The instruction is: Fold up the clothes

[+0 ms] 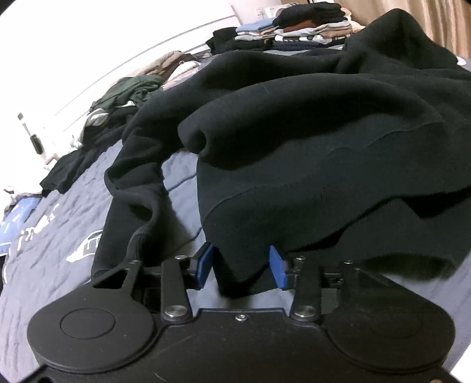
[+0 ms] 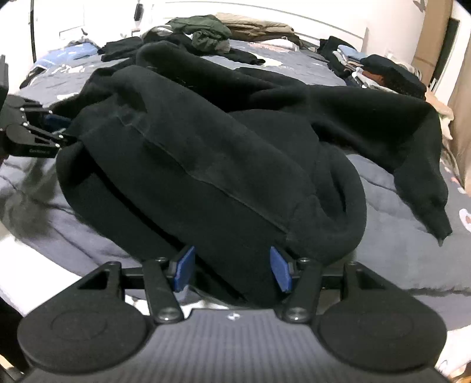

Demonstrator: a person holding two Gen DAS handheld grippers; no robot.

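Lying bunched on the bed, one black hoodie fills the middle of both views, its near hem reaching into your two grippers. Your left gripper tilts downward over the quilt, its blue pads set at a middling gap with a fold of the hem hanging between them; whether the pads press the cloth cannot be told. Your right gripper tilts downward likewise, its blue pads somewhat wider apart, with the hem's thick edge lying between them; pad contact there cannot be told either. In the right wrist view your left gripper appears at the garment's left edge, touching the cloth. One sleeve trails to the right across the quilt. Beyond the hoodie lie one loose green garment, a tan one, and one stack of folded clothes at the far corner.
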